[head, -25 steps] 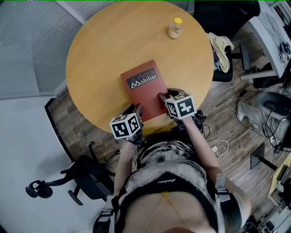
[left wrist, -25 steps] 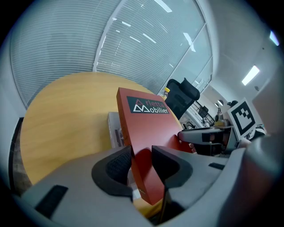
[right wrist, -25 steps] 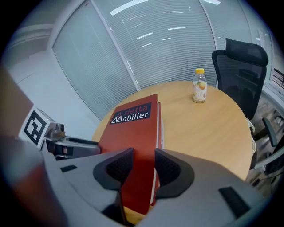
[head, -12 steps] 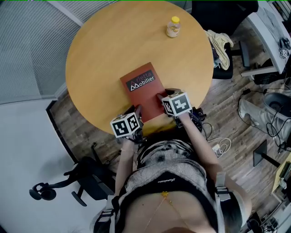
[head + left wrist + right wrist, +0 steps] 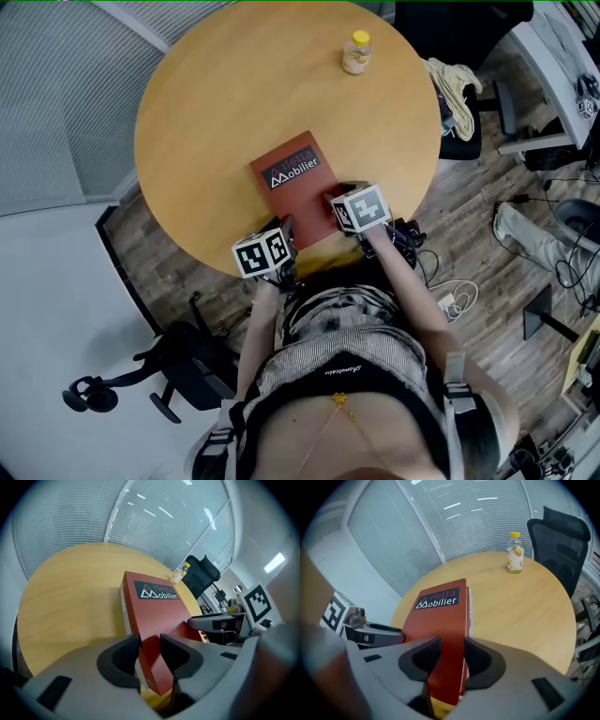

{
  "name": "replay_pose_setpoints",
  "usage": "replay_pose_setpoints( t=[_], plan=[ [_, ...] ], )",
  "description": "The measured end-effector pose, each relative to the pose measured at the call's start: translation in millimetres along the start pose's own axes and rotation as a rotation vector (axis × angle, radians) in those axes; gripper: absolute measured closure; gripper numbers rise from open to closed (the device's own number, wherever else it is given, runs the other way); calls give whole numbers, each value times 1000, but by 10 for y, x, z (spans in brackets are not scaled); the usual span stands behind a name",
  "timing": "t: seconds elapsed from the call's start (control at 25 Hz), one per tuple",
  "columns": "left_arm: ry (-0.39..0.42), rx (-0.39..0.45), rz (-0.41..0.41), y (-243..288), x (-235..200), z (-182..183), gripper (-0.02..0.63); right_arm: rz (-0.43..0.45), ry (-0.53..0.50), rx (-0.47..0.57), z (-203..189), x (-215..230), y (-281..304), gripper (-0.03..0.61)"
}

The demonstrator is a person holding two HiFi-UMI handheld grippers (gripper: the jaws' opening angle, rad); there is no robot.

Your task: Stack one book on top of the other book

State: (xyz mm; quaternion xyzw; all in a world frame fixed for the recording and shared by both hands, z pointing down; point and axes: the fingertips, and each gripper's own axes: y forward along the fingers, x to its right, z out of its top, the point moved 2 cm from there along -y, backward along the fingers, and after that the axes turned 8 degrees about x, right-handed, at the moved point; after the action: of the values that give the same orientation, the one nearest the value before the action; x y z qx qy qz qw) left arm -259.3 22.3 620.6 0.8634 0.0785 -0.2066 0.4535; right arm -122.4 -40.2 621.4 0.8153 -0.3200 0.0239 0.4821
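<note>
In the head view, a round wooden worktop [image 5: 216, 122] carries a red book [image 5: 295, 183] with "Mobilier" printed in white on a dark band across its cover. The book sits in the near half of the worktop, turned at an angle to the person. The left gripper [image 5: 283, 230] meets the book's near left corner and the right gripper [image 5: 337, 199] meets its near right edge. Each gripper's marker cube hangs just over the worktop's rim. A small yellow-capped bottle [image 5: 355, 53] stands upright at the far side, well apart from the book. A pale cloth [image 5: 450, 94] lies draped over a dark chair at the right. A black office chair [image 5: 178, 370] stands on the floor at the lower left.

In the left gripper view, the left gripper [image 5: 150, 641] has its jaws set fairly wide and clamped on the book's corner. The red cover fills the gap between the pads, and the white page edge shows along the book's left side. The right gripper appears at the right, at the book's other edge.

In the right gripper view, the right gripper [image 5: 451, 646] likewise has its jaws closed on the book, one pad on either face, with page edges showing along the right side. Window blinds [image 5: 454, 522] rise behind the worktop. No view settles whether the book rests on the worktop.
</note>
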Motion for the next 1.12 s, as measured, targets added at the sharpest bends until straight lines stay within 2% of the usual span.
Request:
replay_pose_setpoints(
  t=[0.16, 0.44, 1.12],
  plan=[
    [-12, 2, -4, 22, -28, -52, 460, 5, 9, -5, -58, 12, 35, 423],
    [-13, 22, -58, 45, -52, -61, 451, 24, -27, 14, -55, 4, 40, 423],
    [14, 33, -76, 51, -39, -50, 448, 14, -54, 20, -33, 9, 45, 422]
  ],
)
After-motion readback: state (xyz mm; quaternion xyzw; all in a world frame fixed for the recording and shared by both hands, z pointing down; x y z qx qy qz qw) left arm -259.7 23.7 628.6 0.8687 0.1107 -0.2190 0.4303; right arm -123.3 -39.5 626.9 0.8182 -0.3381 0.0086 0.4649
